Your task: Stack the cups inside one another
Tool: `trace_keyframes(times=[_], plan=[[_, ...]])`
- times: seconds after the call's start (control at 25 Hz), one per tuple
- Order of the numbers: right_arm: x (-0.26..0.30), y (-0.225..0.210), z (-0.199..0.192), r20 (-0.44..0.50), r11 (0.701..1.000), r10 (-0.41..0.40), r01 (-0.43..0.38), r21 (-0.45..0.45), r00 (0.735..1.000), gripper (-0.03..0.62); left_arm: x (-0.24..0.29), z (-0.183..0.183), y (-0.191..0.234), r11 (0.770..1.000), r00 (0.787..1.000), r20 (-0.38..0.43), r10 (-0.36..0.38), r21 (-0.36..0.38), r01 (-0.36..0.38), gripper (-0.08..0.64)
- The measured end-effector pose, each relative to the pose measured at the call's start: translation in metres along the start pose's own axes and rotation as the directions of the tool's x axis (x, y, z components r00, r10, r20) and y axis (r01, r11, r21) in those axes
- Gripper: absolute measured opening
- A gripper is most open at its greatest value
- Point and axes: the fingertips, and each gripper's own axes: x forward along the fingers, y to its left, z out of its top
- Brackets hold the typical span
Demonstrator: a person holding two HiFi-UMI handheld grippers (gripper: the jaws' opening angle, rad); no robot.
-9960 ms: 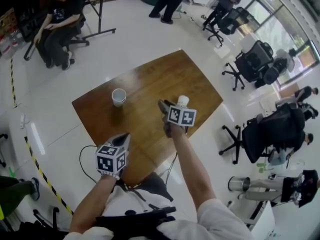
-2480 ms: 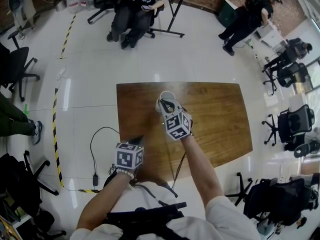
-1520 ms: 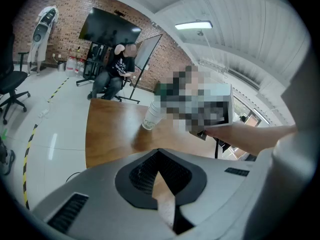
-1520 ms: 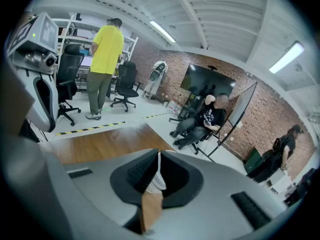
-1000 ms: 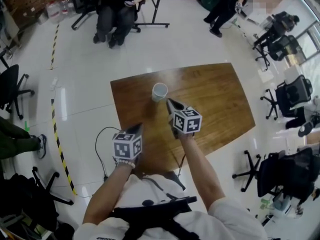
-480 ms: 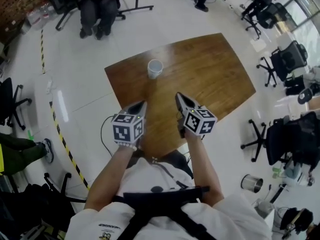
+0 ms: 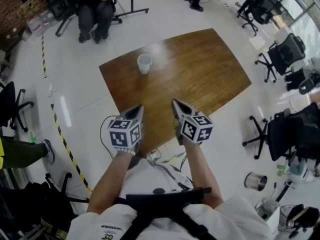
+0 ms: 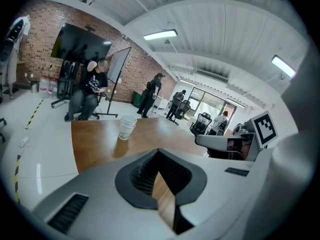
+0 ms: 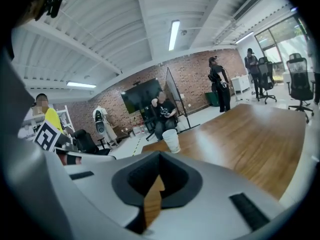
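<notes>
The cups [image 7: 144, 63] stand nested as one white stack on the wooden table [image 7: 200, 69], upright, near its far left corner, with two rims showing one above the other in the left gripper view. Nothing touches them, and they are well apart from both grippers.

At the far left, a strip of yellow and black tape [image 7: 55, 119] runs along the pale floor, and beyond the table's far edge a seated person [image 7: 97, 9] is on a chair.

The left gripper [image 7: 137, 108] hovers over the near edge of the table and points toward the cups, its marker cube [image 7: 124, 133] facing up. Its jaws are drawn together with only a thin slit between them, through which the tabletop shows; they grasp nothing.

Just beside it, the right gripper [image 7: 176, 103] hangs at about the same height, also aimed across the table. Its jaws are likewise clenched on nothing, with wood grain visible through the narrow gap.

Further right, office chairs [image 7: 285, 51] stand on the floor past the table, and a metal bin [image 7: 255, 181] sits near the person's right side.
</notes>
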Motion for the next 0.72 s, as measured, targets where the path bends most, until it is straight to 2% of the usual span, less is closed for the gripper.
trace_keyframes(times=[0.32,0.72], plan=[[-0.059,-0.002,-0.03,0.007,0.999,0.032,-0.033,0.044,0.999,0.007,-0.029,-0.033,-0.045,0.998,0.998,0.011,0.055,0.021,-0.055,-0.003],[-0.105,0.001,-0.056,-0.013,0.998,0.035,-0.035,0.044,0.999,0.007,-0.06,-0.069,-0.073,0.996,0.996,0.02,0.085,0.003,-0.085,-0.003]])
